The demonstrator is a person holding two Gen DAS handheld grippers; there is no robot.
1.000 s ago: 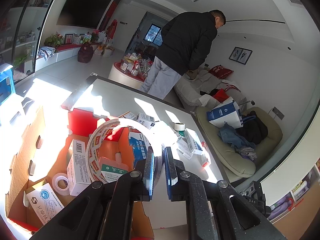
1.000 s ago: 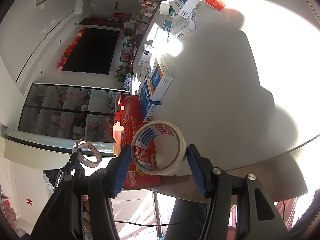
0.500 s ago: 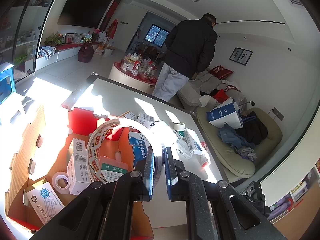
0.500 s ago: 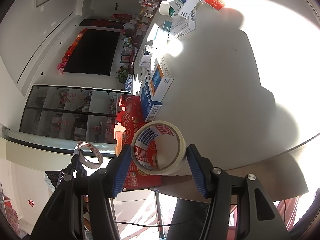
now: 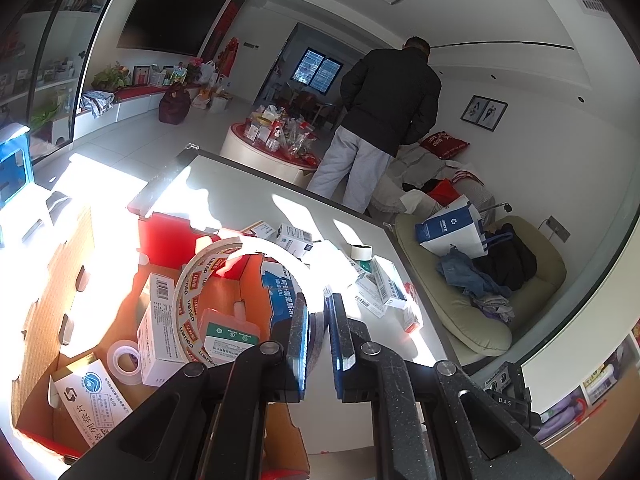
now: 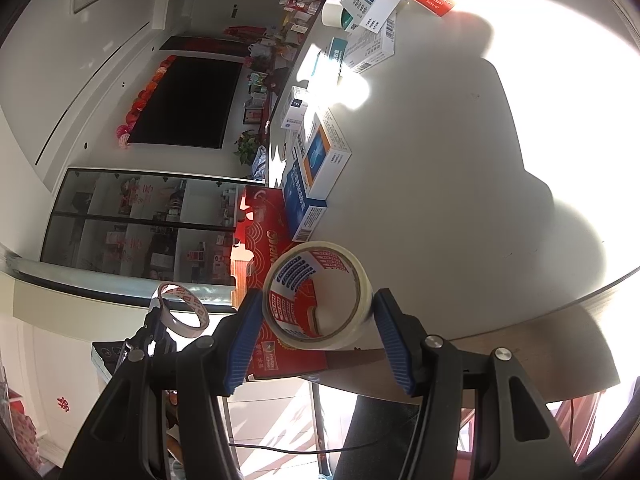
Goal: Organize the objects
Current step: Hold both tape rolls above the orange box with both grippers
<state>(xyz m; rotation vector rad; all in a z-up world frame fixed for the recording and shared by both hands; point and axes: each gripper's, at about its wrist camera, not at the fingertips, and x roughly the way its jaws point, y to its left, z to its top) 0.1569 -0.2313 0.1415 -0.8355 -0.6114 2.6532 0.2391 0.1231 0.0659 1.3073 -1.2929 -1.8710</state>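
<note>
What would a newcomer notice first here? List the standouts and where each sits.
First, the two tape rolls: the left gripper pinches the rim of a thin tape ring above the open cardboard box, and the right gripper clamps a wider tape roll at the table's near edge. Small boxes lie scattered on the table, and a person in a dark jacket stands by the sofa behind it.

"das" in white on a black device [image 5: 505, 400] at the table's edge; other box and tape print too small to read.
</note>
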